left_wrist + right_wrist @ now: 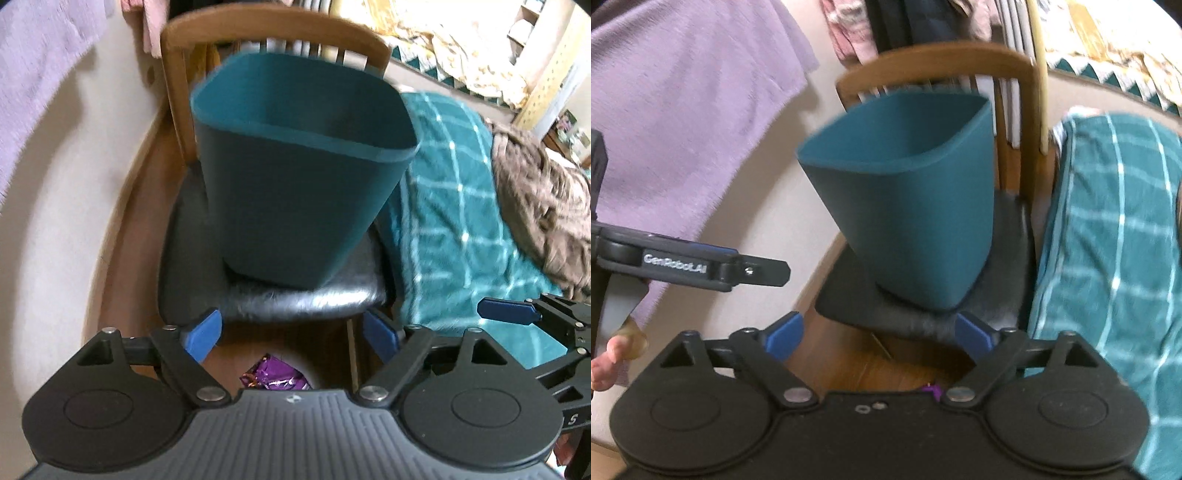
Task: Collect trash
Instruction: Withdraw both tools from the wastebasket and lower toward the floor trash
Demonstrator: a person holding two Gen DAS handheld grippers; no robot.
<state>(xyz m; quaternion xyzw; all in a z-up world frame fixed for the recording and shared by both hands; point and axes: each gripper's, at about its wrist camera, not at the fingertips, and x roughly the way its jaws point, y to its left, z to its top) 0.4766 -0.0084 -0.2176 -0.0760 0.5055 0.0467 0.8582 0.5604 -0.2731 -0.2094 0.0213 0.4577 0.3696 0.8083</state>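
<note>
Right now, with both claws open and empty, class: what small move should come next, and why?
Probably lower the left claw toward the crinkled purple foil wrapper on the wooden floor. It lies just below the open fingers, in front of the chair, and the teal plastic bin waits on the black chair seat above.

Left gripper and right gripper, side by side and level, each with blue-padded fingers spread wide and holding nothing. Bare fingertips of the person's left hand show beneath the left gripper's body.
</note>
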